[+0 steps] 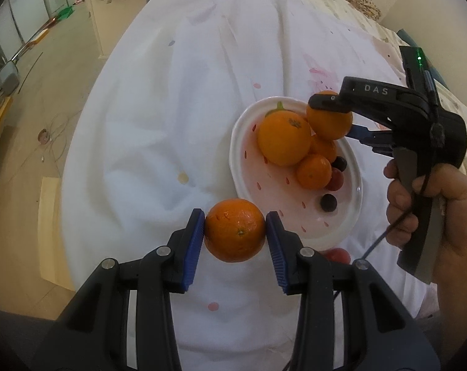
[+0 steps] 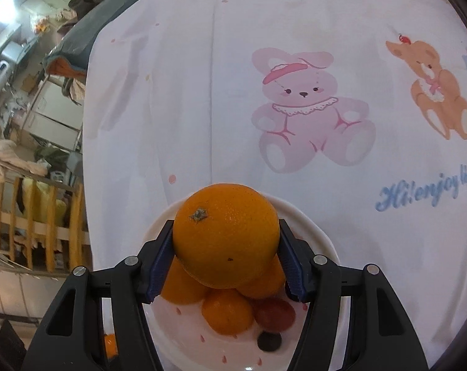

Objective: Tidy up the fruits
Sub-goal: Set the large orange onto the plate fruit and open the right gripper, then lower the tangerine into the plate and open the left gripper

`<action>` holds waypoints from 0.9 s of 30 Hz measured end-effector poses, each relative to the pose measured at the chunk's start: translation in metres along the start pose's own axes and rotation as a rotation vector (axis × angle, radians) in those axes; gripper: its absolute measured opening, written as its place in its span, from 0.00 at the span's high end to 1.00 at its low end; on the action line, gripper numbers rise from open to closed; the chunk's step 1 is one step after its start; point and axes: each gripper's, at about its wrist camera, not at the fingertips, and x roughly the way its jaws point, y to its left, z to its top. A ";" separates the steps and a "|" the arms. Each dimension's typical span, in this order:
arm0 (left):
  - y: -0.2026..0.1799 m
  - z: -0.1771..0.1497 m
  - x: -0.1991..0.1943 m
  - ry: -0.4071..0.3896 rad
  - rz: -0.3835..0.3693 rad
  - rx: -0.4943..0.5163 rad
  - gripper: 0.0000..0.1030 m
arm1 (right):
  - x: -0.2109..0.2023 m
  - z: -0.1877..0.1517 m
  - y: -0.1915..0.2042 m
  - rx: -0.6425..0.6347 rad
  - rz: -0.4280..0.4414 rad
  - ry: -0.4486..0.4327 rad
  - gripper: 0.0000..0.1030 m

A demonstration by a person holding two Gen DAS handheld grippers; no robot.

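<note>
Left hand-held gripper (image 1: pixel 235 230) grasps a small orange (image 1: pixel 235 230); right hand-held gripper (image 2: pixel 225 255) grasps a large orange (image 2: pixel 225 235), hiding much of the plate (image 1: pixel 248 167).

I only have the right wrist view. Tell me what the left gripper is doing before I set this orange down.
Observer: The left gripper has its fingers shut on a second orange, beside the plate, not over it.
Operator: Report any fruit off the plate.
Observer: One red fruit lies on the white cloth by the plate's near rim, partly hidden behind a left finger.
Operator: Say where my orange hangs.
Observer: The right gripper holds your orange about over the plate's rim on its own side, not over the bare middle.
</note>
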 end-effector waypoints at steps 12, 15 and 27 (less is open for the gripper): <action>-0.001 0.001 0.003 -0.001 0.009 0.000 0.65 | -0.036 -0.012 0.000 -0.033 0.023 -0.025 0.21; -0.004 0.004 0.008 0.009 0.013 0.008 0.65 | -0.068 -0.030 -0.005 -0.051 0.008 -0.051 0.21; -0.038 0.020 0.025 0.002 -0.008 0.100 0.64 | -0.142 -0.114 -0.062 0.139 0.053 -0.124 0.17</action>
